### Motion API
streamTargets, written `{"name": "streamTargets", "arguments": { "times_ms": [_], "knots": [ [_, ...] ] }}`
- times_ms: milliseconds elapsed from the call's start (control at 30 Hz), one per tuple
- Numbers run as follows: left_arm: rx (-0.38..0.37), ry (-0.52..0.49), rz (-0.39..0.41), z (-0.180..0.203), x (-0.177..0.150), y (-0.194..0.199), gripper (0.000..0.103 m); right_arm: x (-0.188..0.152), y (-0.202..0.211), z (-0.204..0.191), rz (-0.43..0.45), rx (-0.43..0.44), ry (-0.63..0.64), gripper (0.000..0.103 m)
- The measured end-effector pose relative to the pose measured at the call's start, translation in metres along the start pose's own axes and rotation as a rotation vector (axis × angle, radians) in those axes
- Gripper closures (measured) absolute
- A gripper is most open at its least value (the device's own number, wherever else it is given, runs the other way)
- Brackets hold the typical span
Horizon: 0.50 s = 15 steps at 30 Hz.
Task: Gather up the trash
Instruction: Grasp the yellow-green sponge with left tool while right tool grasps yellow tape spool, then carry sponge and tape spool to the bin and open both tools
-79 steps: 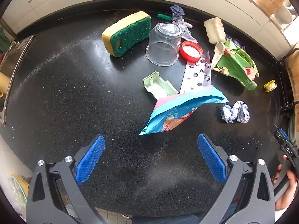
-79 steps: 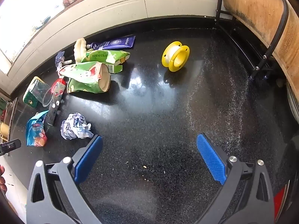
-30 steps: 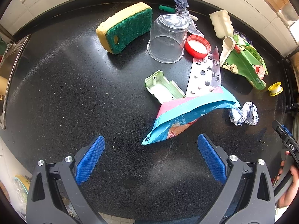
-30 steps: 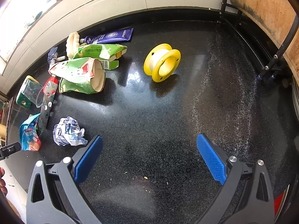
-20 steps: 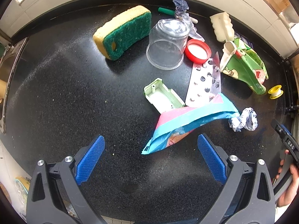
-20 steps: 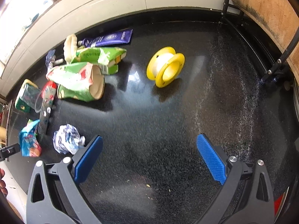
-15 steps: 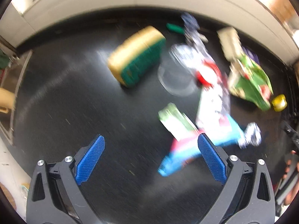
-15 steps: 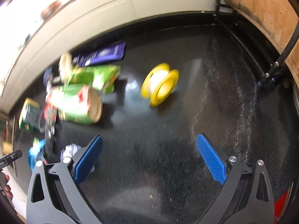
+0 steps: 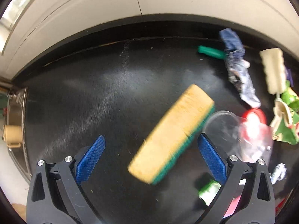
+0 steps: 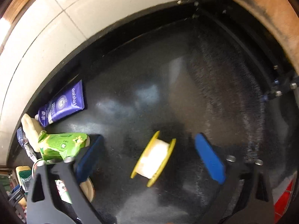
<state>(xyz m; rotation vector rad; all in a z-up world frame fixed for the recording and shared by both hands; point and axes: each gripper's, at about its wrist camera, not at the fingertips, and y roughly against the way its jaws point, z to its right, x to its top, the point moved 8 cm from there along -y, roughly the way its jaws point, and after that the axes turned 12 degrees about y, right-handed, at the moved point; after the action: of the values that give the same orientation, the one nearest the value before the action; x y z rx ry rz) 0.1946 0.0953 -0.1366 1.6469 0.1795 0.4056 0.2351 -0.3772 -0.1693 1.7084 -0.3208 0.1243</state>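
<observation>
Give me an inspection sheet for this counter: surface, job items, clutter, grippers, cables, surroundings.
Surface: black speckled counter, glossy, bare at the right end.
Job's things: yellow spool on its side; green carton; purple tube by the wall; crumpled wrapper; red lid.
Clutter: yellow-green sponge, clear cup, green pen, cream ridged piece.
Grippers: left gripper open, sponge between its fingers, untouched. Right gripper jaws have just been closing; spool lies between them, pads not yet on it.
Cables: nothing seen.
Surroundings: white tiled wall; sink edge at left; black rack frame and wooden panel at right.
</observation>
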Motion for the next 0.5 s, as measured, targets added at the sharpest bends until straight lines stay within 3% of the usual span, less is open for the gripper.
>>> {"name": "streamTargets", "arguments": {
  "times_ms": [33, 67, 100, 133, 200, 300, 500],
  "knots": [
    [-0.024, -0.015, 0.006, 0.003, 0.002, -0.003, 0.009, -0.003, -0.005, 0.002, -0.021, -0.010, 0.002, 0.048],
    [-0.069, -0.018, 0.016, 0.006, 0.002, -0.003, 0.019, -0.002, -0.005, 0.004, -0.012, -0.037, 0.007, 0.064],
    [-0.093, -0.009, 0.010, 0.006, 0.001, -0.005, 0.048, -0.001, -0.004, 0.007, -0.001, -0.050, 0.017, 0.075],
    [-0.122, 0.006, -0.025, 0.007, -0.004, -0.012, 0.065, 0.001, -0.004, 0.009, -0.003, -0.036, 0.012, 0.084],
    [-0.158, 0.023, -0.021, 0.007, -0.009, -0.014, 0.072, -0.003, -0.002, 0.015, 0.004, -0.002, -0.005, 0.084],
    [-0.227, 0.044, -0.044, 0.006, -0.024, -0.011, 0.074, -0.004, 0.012, 0.026, 0.037, -0.001, -0.003, 0.084],
    [-0.281, 0.087, 0.065, 0.002, -0.053, 0.025, 0.074, -0.014, 0.057, 0.044, 0.123, -0.024, 0.041, 0.084]
  ]
}}
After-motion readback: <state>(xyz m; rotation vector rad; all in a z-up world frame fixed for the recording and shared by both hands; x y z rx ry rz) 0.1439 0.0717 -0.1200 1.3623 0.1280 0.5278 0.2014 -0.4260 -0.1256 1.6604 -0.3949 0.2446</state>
